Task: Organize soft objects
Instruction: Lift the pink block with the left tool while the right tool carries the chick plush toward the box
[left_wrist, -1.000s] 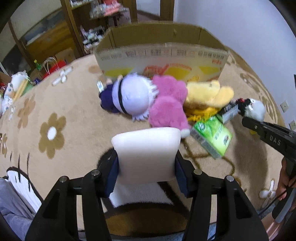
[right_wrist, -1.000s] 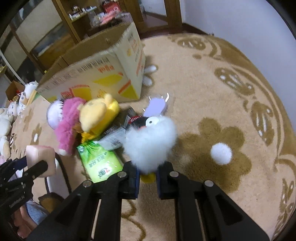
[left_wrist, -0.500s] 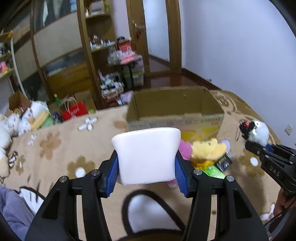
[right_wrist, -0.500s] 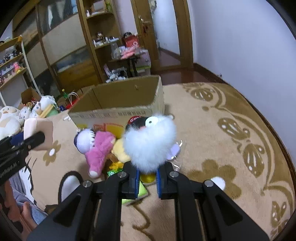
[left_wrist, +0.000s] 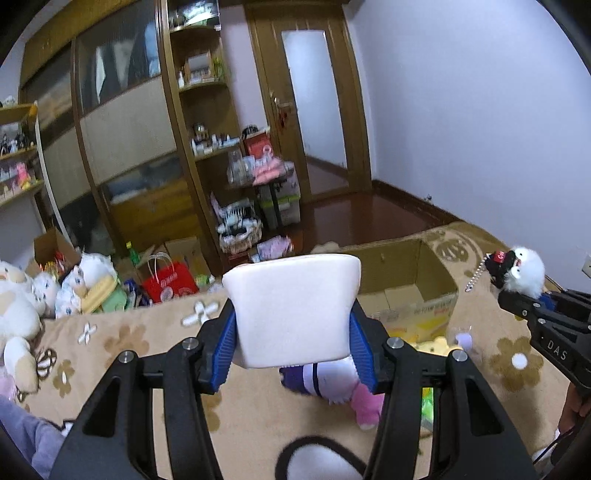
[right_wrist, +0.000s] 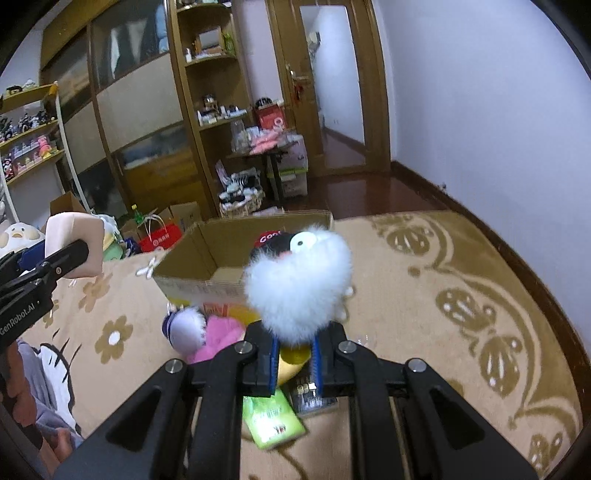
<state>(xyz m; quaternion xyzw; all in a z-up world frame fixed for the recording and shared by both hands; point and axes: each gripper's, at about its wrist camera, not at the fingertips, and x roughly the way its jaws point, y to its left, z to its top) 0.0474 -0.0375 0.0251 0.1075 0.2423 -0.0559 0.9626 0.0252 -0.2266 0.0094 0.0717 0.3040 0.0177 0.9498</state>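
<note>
My left gripper (left_wrist: 293, 347) is shut on a white foam block (left_wrist: 293, 310) and holds it high above the carpet; the block also shows in the right wrist view (right_wrist: 75, 243). My right gripper (right_wrist: 295, 354) is shut on a fluffy white plush toy (right_wrist: 299, 288) with a black head, which also shows in the left wrist view (left_wrist: 524, 273). An open cardboard box (right_wrist: 221, 254) stands on the carpet beyond both grippers. In front of the box lie a white and purple plush (right_wrist: 184, 330), a pink plush (right_wrist: 221, 338) and a yellow plush (left_wrist: 432, 343).
A green packet (right_wrist: 273, 421) and a dark packet (right_wrist: 314, 397) lie on the flower-patterned carpet (right_wrist: 443, 332) below my right gripper. Several plush toys (left_wrist: 22, 306) and a red bag (left_wrist: 170, 282) sit at the far left. Wooden shelves (left_wrist: 207, 147) stand behind.
Both grippers have risen and tilted up with their loads, so the room, shelves and door now fill the views. The plush pile has dropped low in both views.
</note>
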